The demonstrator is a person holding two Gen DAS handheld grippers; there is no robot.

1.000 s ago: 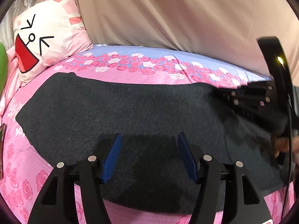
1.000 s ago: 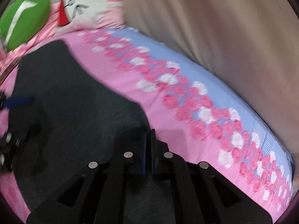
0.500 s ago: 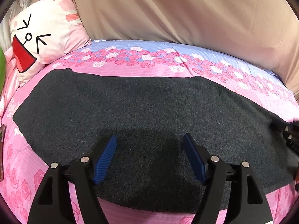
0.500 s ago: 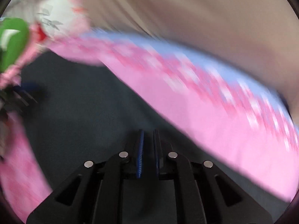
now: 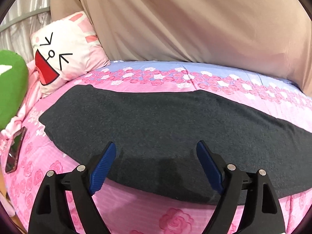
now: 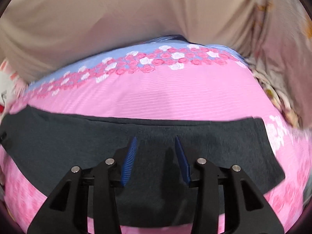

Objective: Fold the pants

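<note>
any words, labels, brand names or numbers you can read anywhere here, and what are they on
None readable in either view.
The pillow carries only a drawn cartoon face, no letters.
The green cushion shows a white mark, cut off by the frame edge.
The dark pants and the bedsheet show no label or print text.

rose-print bedsheet (image 5: 136, 210), cartoon-face pillow (image 5: 66, 56), green cushion (image 5: 9, 85) (partly cropped), beige curtain (image 5: 195, 19).
</note>
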